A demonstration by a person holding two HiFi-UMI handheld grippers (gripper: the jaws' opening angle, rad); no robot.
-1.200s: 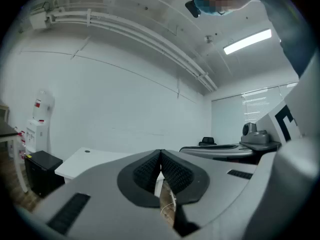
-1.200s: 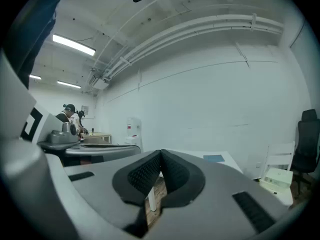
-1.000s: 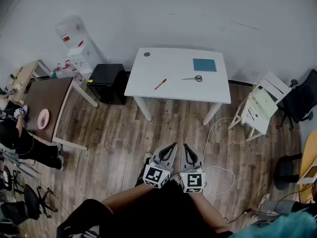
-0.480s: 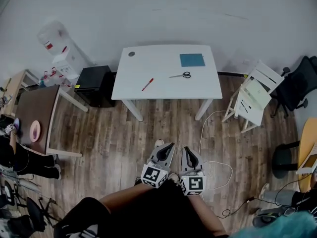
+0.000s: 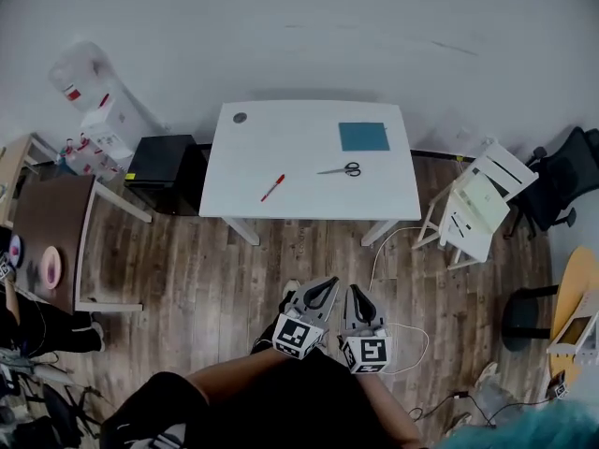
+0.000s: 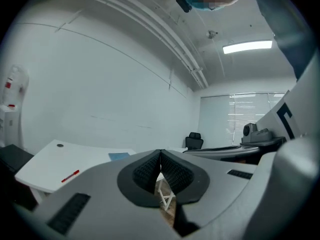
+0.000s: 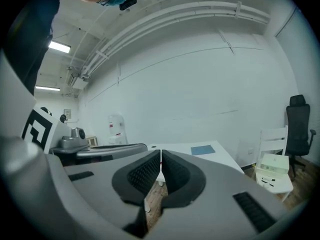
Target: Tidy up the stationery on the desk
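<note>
The stationery lay spread over the white tabletop (image 5: 309, 148), well apart from both tongs, which hung side by side over the wooden floor (image 5: 187, 279) on its near side. The left tongs (image 5: 327, 285) were clenched with nothing between the pads, and the right tongs (image 5: 355, 293) were likewise clenched and empty. 3 things waited: a red pen (image 5: 272, 188) toward the near left, scissors (image 5: 340, 169) near the middle and slightly right, and a blue square (image 5: 363, 137) at the far right. The pen looked light and stiff, with a round barrel likely to roll or squirt out of a pinch. A grip across the middle of the barrel, square to its length, seemed safest. The scissors lay flat, dark loops to the right and blades pointing left. They were probably the heaviest of the 3, rigid, with thin slick blades, so the pivot or the loops offered the better hold. The blue square sat flush on the surface; whether it was a pad or a single sheet could not be told. If thin, it would be limp and hard to get under. A hold at 1 edge, perhaps after sliding it to overhang the tabletop's rim, seemed the likely way.
</note>
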